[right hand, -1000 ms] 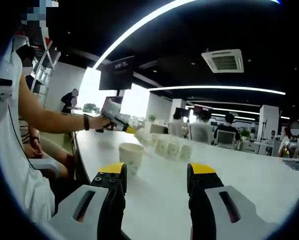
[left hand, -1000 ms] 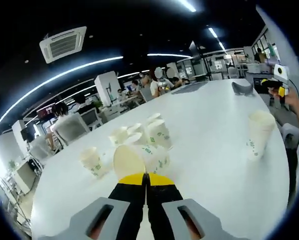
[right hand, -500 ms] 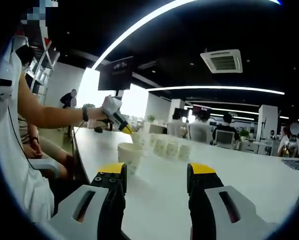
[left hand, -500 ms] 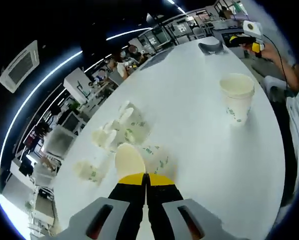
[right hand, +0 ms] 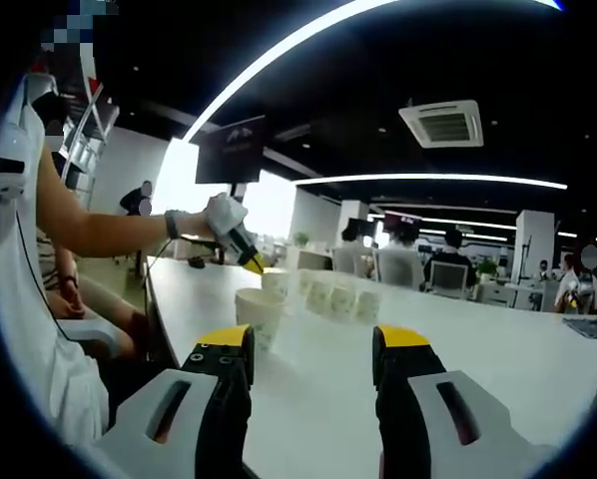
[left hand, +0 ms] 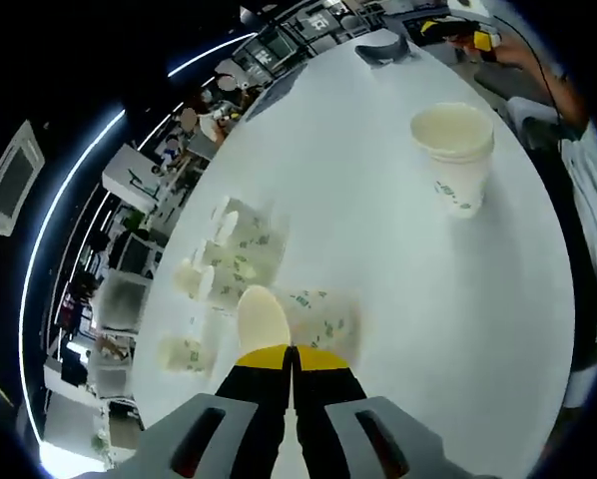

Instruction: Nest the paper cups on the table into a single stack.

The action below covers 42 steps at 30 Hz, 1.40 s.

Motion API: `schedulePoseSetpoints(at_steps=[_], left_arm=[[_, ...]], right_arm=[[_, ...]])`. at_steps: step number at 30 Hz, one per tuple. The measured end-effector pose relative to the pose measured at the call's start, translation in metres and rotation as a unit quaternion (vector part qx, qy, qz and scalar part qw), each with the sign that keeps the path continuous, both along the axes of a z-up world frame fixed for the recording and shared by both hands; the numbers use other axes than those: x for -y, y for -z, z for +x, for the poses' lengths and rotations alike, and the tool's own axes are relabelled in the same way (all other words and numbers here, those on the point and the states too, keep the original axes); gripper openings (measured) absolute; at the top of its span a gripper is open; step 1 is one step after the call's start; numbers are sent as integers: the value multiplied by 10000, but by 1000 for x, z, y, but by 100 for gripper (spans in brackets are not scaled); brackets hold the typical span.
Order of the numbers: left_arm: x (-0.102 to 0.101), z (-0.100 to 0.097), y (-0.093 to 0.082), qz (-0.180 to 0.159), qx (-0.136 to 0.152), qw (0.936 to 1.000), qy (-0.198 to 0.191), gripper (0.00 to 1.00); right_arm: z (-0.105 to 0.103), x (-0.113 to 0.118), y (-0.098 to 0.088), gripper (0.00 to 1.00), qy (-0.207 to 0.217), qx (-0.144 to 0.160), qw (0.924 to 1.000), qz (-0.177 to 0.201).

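Stacking looks barely begun: left gripper [left hand: 293, 351] fingers clenched on one cup [left hand: 297, 317] at lower centre, loose cups [left hand: 234, 254] left of it, stack [left hand: 452, 155] upper right on the counter [left hand: 378, 259], right gripper [right hand: 311, 351] fingers released.

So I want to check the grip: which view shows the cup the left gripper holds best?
The left gripper view: the held cup sits pinched at the closed left gripper. In the right gripper view it's small and distant.
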<state>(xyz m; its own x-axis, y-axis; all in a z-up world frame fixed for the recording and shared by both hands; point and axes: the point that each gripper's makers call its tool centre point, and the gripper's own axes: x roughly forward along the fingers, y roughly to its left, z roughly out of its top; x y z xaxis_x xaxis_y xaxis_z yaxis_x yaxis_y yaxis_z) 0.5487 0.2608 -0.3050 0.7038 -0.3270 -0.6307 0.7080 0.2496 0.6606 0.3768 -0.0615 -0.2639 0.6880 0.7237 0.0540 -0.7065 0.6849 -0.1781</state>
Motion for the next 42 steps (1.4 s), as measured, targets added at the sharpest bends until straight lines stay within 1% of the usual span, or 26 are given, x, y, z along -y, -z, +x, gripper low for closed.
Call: schedulePoseSetpoints(at_steps=[2,3,8,11,13,14,16,19,21,22,23,24,25,26,27,28,30,32,33,34,36,37,38,39,41,42], left_arm=[[-4,3,-1,316,163,9994,1,1],[-4,4,-2,422,265,9988,2,1],[-2,6,-6,226,279,9994,-13,2],[-1,4,-7,193,304,9993,-30,5],[-1,4,-9,90,325,9994,-4,9],[0,3,-8,-26,271,9996,-3,10],[0,3,-8,-132,245,9996,-13,11],[-2,2,-4,-264,221,9994,-74,13],[-5,1,-1,-369,228,9989,-157,18],[-9,1,0,-418,262,9985,-224,22],[-14,4,-2,-502,377,9974,-343,25],[-17,5,-5,-695,481,9955,-433,27],[-19,6,-6,-984,496,9926,-519,28],[-19,5,-8,-1429,426,9869,-609,29],[-20,5,-10,-1758,413,9813,-662,32],[-21,5,-11,-1937,388,9777,-715,35],[-22,3,-10,-2396,255,9670,-830,39],[-20,4,-11,-2876,208,9537,-856,45],[-18,5,-13,-3173,194,9444,-844,48],[-18,6,-13,-3479,114,9331,-902,51],[-15,8,-14,-4090,-95,9070,-996,55],[-13,9,-14,-4304,-176,8967,-1016,57],[-12,10,-12,-4438,-210,8898,-1045,58],[-11,12,-8,-4475,-223,8871,-1111,59],[-5,12,7,-4232,-240,8982,-1166,61],[-3,12,13,-4147,-251,9020,-1176,63]], right_arm=[[0,0,0,50,-1,-3,10000,3],[0,-1,1,50,-13,-14,10000,4],[-1,-5,1,50,-53,-21,10000,-2],[-2,-4,1,50,-46,-18,10000,-3],[-1,-3,0,50,-37,-7,10000,-1],[-1,-3,0,50,-35,-1,10000,2],[-1,-2,-1,50,-19,2,10000,8],[0,-1,1,50,-7,-16,10000,12],[0,-1,1,50,-12,-14,10000,17],[0,-1,1,50,-13,-13,10000,19],[0,-1,0,50,-17,-5,10000,22],[-1,-1,-1,50,-16,2,10000,25],[-1,-2,-1,50,-16,4,10000,30],[-1,-2,-1,50,-21,2,10000,30],[-1,-2,-2,50,-24,7,10000,25],[-1,-3,-2,50,-29,7,10000,23],[-1,-3,-1,50,-34,-3,10000,28],[-1,-3,0,50,-30,-5,10000,20],[-2,-3,-1,50,-29,6,10000,17],[-3,-3,-2,50,-29,16,10000,15],[-4,-3,-5,50,-23,41,10000,7],[-4,-2,-5,50,-14,49,10000,8],[-4,-2,-6,50,-6,52,10000,9],[-4,-2,-6,50,1,53,10000,7],[-4,-1,-6,50,13,48,10000,8],[-4,0,-6,50,14,55,10000,8]])
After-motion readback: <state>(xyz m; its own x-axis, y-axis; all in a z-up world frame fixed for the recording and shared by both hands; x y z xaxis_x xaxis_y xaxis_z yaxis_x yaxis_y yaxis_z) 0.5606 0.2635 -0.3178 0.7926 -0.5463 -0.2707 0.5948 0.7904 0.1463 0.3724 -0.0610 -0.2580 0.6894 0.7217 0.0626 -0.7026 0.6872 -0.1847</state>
